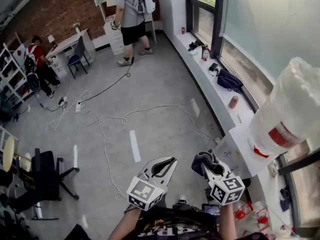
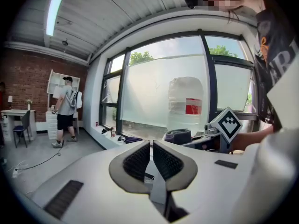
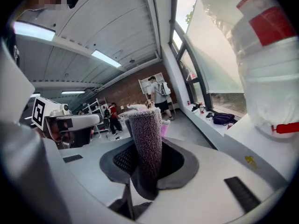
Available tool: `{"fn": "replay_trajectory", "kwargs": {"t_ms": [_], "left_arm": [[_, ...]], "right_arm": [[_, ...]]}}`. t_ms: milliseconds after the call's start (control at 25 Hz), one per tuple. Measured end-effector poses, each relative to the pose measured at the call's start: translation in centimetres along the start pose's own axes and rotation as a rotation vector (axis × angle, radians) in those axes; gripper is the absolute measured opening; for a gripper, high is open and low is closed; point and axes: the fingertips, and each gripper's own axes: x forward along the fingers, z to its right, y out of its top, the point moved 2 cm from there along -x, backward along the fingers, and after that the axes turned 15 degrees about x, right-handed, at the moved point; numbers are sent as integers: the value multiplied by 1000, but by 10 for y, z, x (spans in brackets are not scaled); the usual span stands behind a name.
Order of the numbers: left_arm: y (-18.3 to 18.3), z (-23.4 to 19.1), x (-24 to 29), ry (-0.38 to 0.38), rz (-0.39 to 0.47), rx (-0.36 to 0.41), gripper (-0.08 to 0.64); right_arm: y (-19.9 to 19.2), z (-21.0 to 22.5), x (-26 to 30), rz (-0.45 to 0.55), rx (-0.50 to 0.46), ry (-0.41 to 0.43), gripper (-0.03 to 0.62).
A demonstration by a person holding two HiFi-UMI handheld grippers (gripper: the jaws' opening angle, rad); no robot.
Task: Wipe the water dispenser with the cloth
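The water dispenser point(image 1: 243, 145) is a white cabinet by the window at my right, with a large clear bottle point(image 1: 292, 109) with a red label on top. My right gripper point(image 1: 206, 162) is shut on a dark grey cloth point(image 1: 204, 158) and is held just left of the cabinet. In the right gripper view the cloth point(image 3: 146, 146) stands up between the jaws, with the bottle point(image 3: 266, 64) close at the right. My left gripper point(image 1: 169, 162) is beside it, shut and empty. In the left gripper view its pads point(image 2: 138, 160) almost touch, and the bottle point(image 2: 186, 104) shows ahead.
A window ledge point(image 1: 202, 66) carries a bag, bottles and small items. Cables point(image 1: 105, 119) trail over the grey floor. A person point(image 1: 131, 14) stands at the far end, another sits at a desk point(image 1: 37, 56). An office chair point(image 1: 47, 176) is at my left.
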Motion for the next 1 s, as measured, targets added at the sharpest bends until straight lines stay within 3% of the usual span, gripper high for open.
{"fn": "replay_trajectory", "kwargs": {"t_ms": [480,760,1000], "left_arm": [[15,-47,110,-533,118,143,29],[-5,-60,135,-719,122,185,29],[-29,-64,155,-819,114,251,29]], "right_arm": [[36,62,16,321,197,-485,105],[36,117,35,346,170,-758,106],[28,170,60,318,187,-880,106]]}}
